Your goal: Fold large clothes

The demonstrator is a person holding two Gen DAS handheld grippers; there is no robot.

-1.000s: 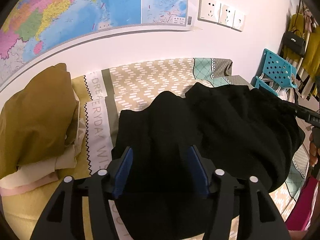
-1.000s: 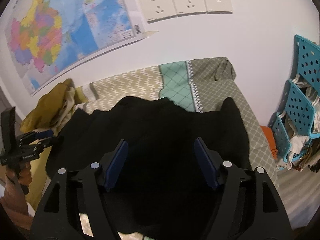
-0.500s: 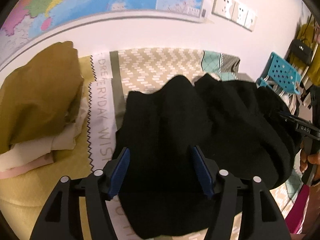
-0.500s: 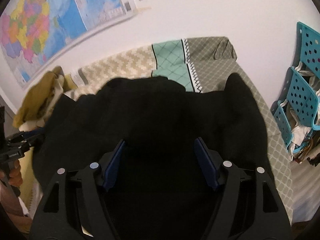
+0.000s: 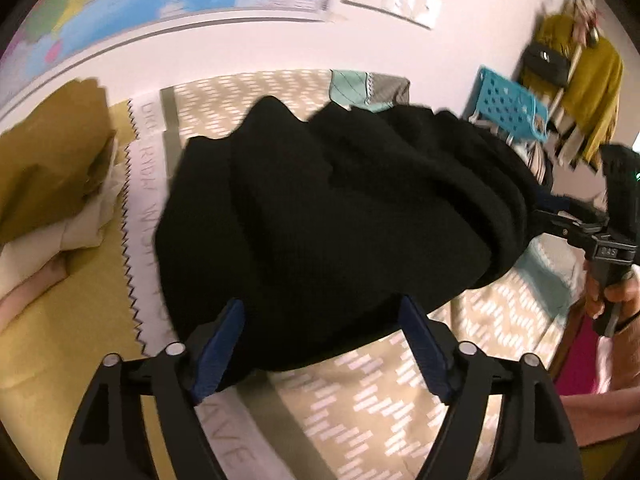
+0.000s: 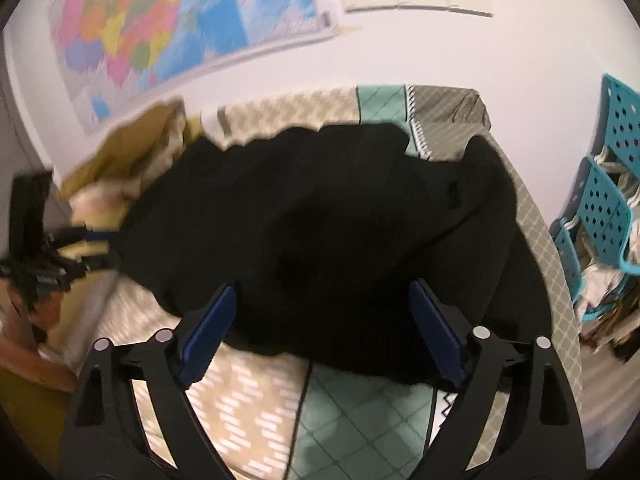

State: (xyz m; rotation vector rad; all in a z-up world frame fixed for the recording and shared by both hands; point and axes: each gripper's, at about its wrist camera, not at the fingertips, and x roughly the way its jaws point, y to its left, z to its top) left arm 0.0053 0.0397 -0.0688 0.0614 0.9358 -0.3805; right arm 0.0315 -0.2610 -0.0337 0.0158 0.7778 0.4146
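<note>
Folding step under way, judged from the layout: black garment (image 5: 332, 216) lies heaped on the patterned bedspread (image 5: 384, 412), its near edge raised and bunched rather than flat. In the right wrist view the same garment (image 6: 328, 232) spreads across the middle of the bedspread (image 6: 248, 396), with one lobe reaching toward the grey corner near the wall.

Left gripper (image 5: 324, 344): blue pads wide apart, near hem of the cloth sitting between them; no pinch visible, so fingers read as released. Right gripper (image 6: 324, 328): same condition, pads spread, cloth edge between them but not clamped.

Frames are motion-blurred; exact contact of pad to cloth cannot be confirmed.

Notes for doing the step well:
- Take the hem at two points well apart, one per gripper, so the edge stays taut.
- Close fully on a single layer pair; bunched folds will slip.
- Carry both grippers level and together toward the far edge, then lay down flat.
- Keep clear of the mustard pile (image 5: 48, 160) beside the garment.
</note>
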